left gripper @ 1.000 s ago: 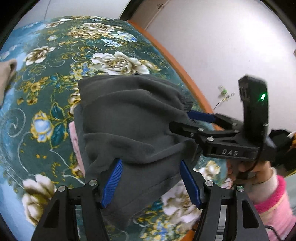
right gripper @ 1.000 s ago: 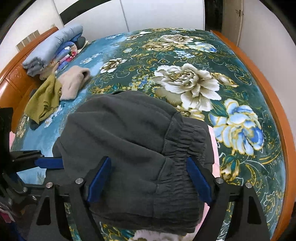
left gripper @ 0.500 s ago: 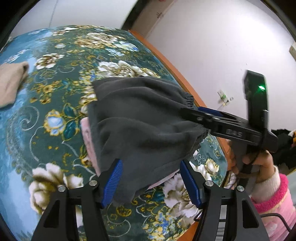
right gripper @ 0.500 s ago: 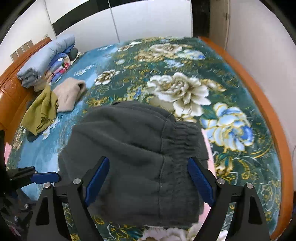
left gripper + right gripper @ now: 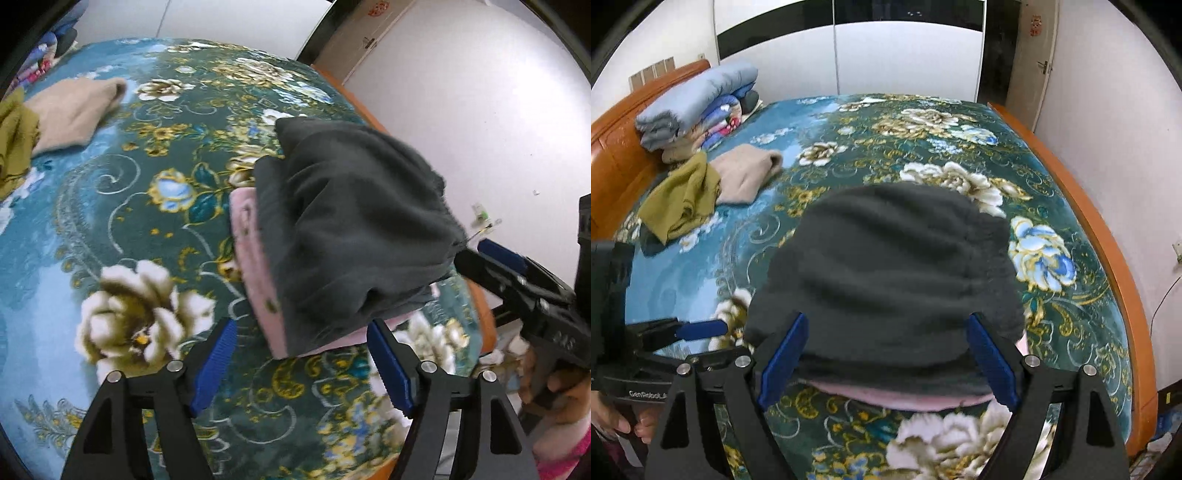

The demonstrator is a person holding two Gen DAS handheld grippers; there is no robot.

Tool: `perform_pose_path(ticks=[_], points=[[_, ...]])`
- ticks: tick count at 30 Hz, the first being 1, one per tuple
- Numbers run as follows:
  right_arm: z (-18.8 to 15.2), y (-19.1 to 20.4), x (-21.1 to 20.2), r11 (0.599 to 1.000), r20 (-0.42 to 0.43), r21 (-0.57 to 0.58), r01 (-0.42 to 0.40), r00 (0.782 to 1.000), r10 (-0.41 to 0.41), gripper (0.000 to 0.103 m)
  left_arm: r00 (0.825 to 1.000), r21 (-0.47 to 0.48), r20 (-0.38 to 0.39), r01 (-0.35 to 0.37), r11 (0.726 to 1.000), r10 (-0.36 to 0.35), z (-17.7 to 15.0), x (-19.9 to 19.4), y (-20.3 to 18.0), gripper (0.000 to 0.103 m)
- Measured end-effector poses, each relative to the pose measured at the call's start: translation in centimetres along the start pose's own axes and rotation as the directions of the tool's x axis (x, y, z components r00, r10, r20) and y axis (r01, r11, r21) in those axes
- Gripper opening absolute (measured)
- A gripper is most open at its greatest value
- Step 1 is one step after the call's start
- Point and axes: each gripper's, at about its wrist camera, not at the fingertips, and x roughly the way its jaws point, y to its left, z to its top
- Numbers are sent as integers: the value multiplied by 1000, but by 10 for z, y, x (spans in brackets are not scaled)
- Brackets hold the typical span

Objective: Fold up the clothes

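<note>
A folded dark grey garment (image 5: 354, 229) (image 5: 886, 280) lies on top of a folded pink garment (image 5: 255, 277) (image 5: 923, 400) on the floral bed. My left gripper (image 5: 301, 363) is open and empty, just short of the stack's near edge. My right gripper (image 5: 886, 362) is open, with its blue pads on either side of the grey garment's near edge, not closed on it. The right gripper also shows in the left wrist view (image 5: 498, 258), and the left gripper shows in the right wrist view (image 5: 701, 328).
A beige garment (image 5: 750, 173) (image 5: 74, 110) and an olive garment (image 5: 679, 195) lie at the far left of the bed. Folded quilts (image 5: 698, 103) are stacked by the wooden headboard (image 5: 613, 147). The bed's orange edge (image 5: 1108, 258) runs along the white wall.
Both grippers have pulled back and up from the grey garment, which now rests on the pink one. More of the bed is in view.
</note>
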Motion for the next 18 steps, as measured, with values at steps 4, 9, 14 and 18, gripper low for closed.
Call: perform_pose_path(ticks=[4, 9, 14, 18], points=[[-24, 10, 14, 999, -34, 34, 0, 999, 1, 88, 997, 30, 1, -71, 997, 71, -11, 6, 5, 84], [-42, 11, 26, 994, -59, 105, -2, 998, 9, 88, 992, 57, -6, -127, 990, 128, -19, 13, 13, 84], [-52, 9, 34, 986, -75, 164, 23, 997, -11, 89, 988, 92, 3, -156, 984, 156, -22, 15, 18, 102], [-56, 9, 38, 981, -91, 188, 53, 995, -36, 91, 986, 106, -20, -161, 981, 164, -25, 18, 21, 103]])
